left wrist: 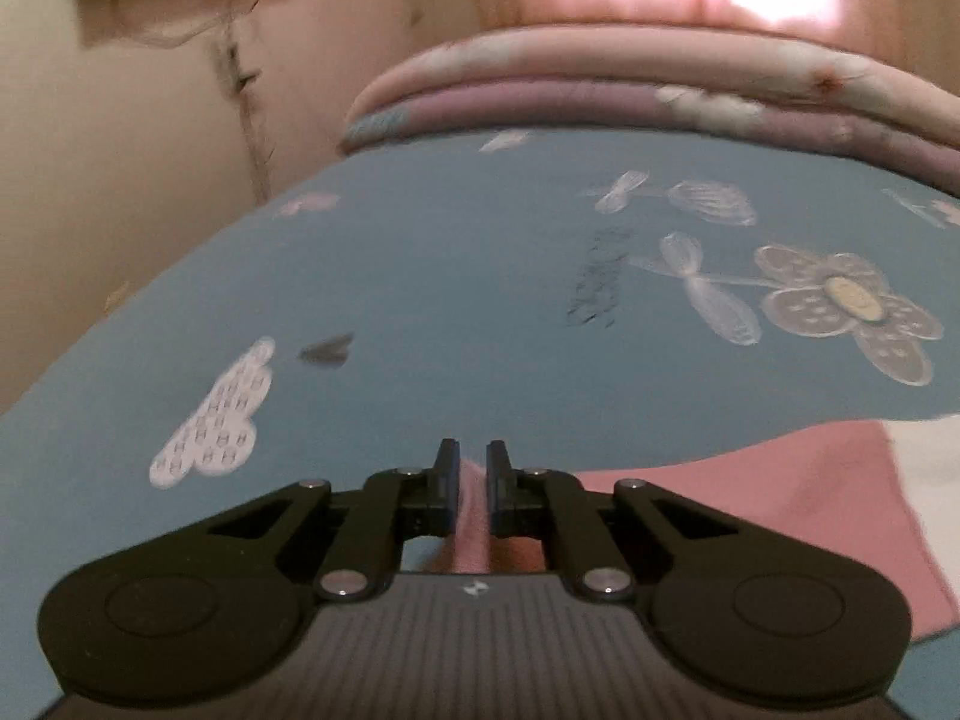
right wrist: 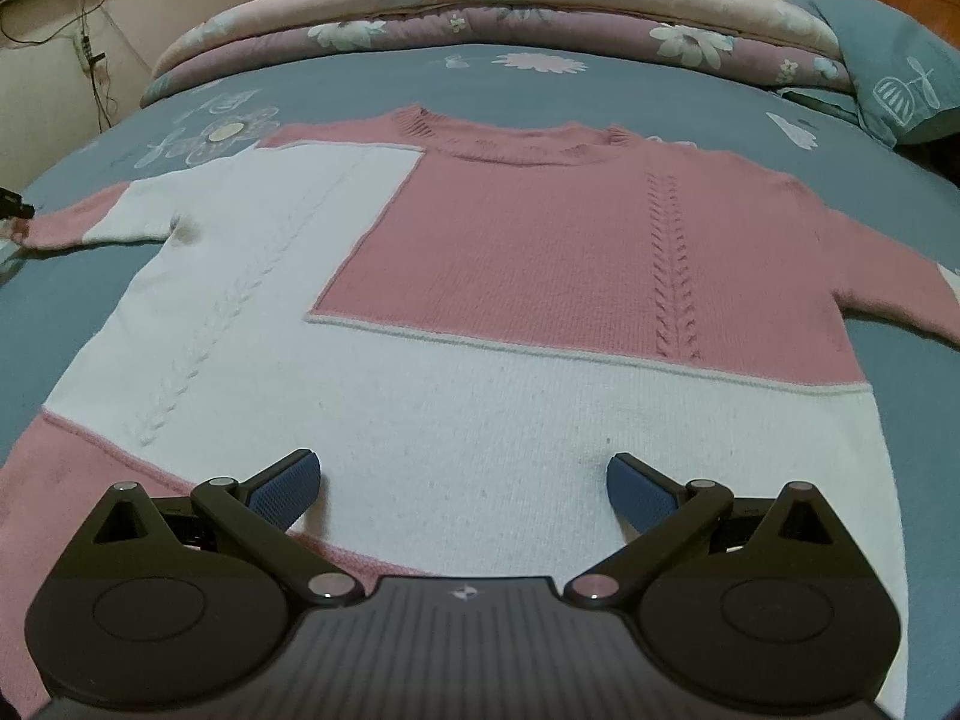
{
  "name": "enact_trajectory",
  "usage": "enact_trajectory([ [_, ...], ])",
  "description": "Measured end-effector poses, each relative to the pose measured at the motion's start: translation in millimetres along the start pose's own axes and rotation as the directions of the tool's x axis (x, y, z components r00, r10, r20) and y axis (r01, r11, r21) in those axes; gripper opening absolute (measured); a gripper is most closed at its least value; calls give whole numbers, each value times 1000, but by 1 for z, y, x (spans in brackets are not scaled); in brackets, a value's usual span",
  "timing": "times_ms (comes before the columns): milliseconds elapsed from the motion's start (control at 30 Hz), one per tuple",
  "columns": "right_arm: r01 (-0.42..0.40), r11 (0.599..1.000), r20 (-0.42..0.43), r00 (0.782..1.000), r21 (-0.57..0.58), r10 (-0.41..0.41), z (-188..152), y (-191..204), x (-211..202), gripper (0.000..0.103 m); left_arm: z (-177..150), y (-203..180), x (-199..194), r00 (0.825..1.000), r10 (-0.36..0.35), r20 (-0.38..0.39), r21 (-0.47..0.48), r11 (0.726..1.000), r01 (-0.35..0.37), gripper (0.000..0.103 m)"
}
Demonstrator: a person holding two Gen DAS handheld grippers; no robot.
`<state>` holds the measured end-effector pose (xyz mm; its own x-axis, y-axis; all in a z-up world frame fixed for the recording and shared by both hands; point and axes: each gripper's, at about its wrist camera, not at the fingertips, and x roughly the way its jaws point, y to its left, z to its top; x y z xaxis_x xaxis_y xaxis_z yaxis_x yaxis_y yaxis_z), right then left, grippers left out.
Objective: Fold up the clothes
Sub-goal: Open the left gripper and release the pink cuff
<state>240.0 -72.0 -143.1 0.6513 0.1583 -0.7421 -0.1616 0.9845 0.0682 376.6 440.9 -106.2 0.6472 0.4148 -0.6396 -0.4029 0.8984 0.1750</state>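
A pink and white knit sweater (right wrist: pixel 510 228) lies flat, front up, on the blue flowered bedsheet (right wrist: pixel 900 390), neck toward the far side. My right gripper (right wrist: pixel 462 480) hovers open over the white lower part, with nothing between its fingers. In the left wrist view, my left gripper (left wrist: pixel 472 456) has its jaws nearly together on a pink fold of the sweater's left sleeve (left wrist: pixel 720 492), which fills the narrow gap. The tip of that gripper (right wrist: pixel 12 204) shows at the sleeve's end in the right wrist view.
A folded floral quilt (right wrist: pixel 480 0) lies along the far side of the bed, with a blue pillow (right wrist: pixel 888 60) at the far right. A wall (left wrist: pixel 120 180) stands beyond the bed's left edge, with cables (right wrist: pixel 90 54) hanging on it.
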Motion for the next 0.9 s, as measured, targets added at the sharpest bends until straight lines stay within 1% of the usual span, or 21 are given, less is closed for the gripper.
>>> enact_trajectory([
  [33,-3,1000,-1,1000,-1,3,0,-1,0,103,-1,2,2,1000,23,-19,-12,1000,-23,12],
  [67,-5,1000,-1,1000,3,5,0,-1,-1,103,-2,3,4,998,44,-39,-23,999,-45,15],
  [100,-8,1000,-1,1000,8,8,1,-2,-1,103,-2,7,3,997,52,-50,-49,997,-54,17],
  [133,-8,1000,1,1000,10,8,1,-2,-1,103,-3,7,-4,999,20,-27,-76,997,-22,17],
  [167,-7,1000,2,1000,10,7,1,-2,0,103,-3,7,-12,1000,-15,1,-103,995,16,20],
  [200,-6,1000,3,1000,11,6,1,-2,0,103,-3,8,-20,998,-50,30,-128,990,54,32],
  [233,-2,1000,4,1000,7,2,1,-1,1,103,-2,5,-28,988,-144,52,-152,977,150,41],
  [267,4,1000,5,1000,2,-4,0,0,1,103,0,1,-34,966,-253,61,-169,951,260,56],
  [300,9,1000,5,1000,-2,-9,0,2,1,103,2,-5,-37,932,-358,60,-184,913,363,61],
  [333,14,1000,4,1000,-3,-14,0,2,2,103,3,-12,-38,887,-459,54,-205,864,459,61],
  [367,15,1000,3,1000,-1,-15,0,3,1,103,4,-18,-37,840,-541,53,-233,811,537,61],
  [400,15,1000,3,1000,1,-15,0,3,1,103,4,-27,-36,797,-602,49,-260,763,592,62],
  [433,14,1000,2,1000,5,-14,1,3,1,103,4,-34,-31,765,-643,33,-279,729,625,62],
  [467,12,1000,1,1000,7,-12,1,2,0,103,4,-42,-26,741,-672,13,-302,704,643,62],
  [500,9,1000,0,1000,10,-9,1,2,0,103,2,-50,-17,722,-691,-16,-323,687,650,62],
  [533,7,1000,0,1000,12,-7,1,1,-1,103,-1,-56,-11,721,-692,-43,-337,689,642,62],
  [633,1,1000,2,1000,14,-1,0,0,-1,103,-8,-61,7,731,-676,-92,-380,703,601,61],
  [667,-2,1000,3,1000,14,2,0,-1,-2,103,-9,-55,8,737,-671,-82,-390,702,596,64],
  [733,-9,1000,5,1000,15,9,0,-2,-2,103,-11,-40,9,749,-661,-54,-409,699,587,64],
  [833,-20,1000,13,1000,21,20,-1,-5,-2,103,-16,-4,14,793,-607,-46,-446,723,528,64],
  [900,-24,999,20,1000,23,24,-2,-6,-2,103,-22,23,15,819,-573,-27,-493,721,488,64],
])
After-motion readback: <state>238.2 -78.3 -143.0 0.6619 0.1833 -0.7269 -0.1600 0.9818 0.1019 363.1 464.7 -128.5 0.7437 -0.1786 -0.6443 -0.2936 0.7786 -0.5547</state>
